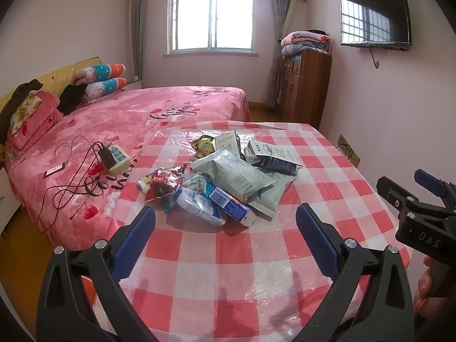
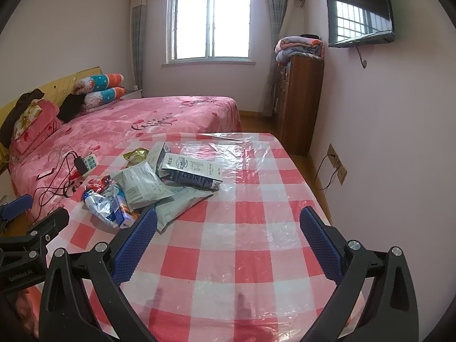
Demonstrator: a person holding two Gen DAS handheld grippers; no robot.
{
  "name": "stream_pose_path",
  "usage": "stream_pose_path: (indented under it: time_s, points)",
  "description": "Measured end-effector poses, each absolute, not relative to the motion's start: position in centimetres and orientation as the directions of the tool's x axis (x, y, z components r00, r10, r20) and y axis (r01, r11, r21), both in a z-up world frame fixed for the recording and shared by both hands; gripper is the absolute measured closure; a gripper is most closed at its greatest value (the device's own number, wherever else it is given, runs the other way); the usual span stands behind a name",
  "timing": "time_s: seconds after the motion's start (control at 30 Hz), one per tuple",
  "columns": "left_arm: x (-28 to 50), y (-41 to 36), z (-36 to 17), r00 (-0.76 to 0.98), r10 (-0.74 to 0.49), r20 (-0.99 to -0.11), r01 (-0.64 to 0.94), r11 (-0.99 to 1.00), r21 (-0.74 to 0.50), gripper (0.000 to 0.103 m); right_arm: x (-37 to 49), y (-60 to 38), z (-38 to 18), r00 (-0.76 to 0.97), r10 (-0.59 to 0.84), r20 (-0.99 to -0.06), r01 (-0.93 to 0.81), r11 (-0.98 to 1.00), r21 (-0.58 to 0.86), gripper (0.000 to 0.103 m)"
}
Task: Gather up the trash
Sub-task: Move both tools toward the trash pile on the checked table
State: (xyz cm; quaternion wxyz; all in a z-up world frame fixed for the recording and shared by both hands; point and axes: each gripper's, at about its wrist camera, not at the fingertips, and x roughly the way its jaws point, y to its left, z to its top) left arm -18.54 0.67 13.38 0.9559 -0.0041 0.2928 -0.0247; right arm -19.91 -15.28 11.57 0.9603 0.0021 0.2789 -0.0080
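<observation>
trash pile waits on the checked table

pink bedroom, with a bed [image 1: 159, 108] right beside the table [image 1: 256, 256]. the table has a red and white checked cloth under a shiny clear cover.

the trash pile [image 1: 222, 179] sits in the middle of the table, toward the bed side. it is made of empty snack bags, wrappers and 2 flat cartons, all heaped on each other. a big pale green bag [image 1: 239, 176] lies on top. a red crinkly wrapper [image 1: 162, 182] is at the left edge. a white and dark carton [image 2: 191, 171] leans at the far side.

the left tongs [image 1: 225, 233] are wide open and hold nothing. they hang just in front of the pile. the right tongs [image 2: 228, 236] are wide open too, hold nothing, and are over bare cloth beside the pile.

these things look very light, thin and soft. bags may be slippery and can slide on the shiny cover. i think it is best to pinch a loose edge or corner, like the near end of a bag, and grip it firmly. the cartons look stiffer, so an edge would work.
</observation>
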Motion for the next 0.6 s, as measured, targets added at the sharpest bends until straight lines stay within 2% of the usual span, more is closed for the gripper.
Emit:
stream_pose_path:
  time_s: [0.6]
  points:
    - [-16.3,1.9,10.2,0.784,-0.037,-0.619,0.011,0.999,-0.046,0.004,-17.9,-15.0,8.6,0.807,0.038,-0.589,-0.025,0.999,0.03,0.004]
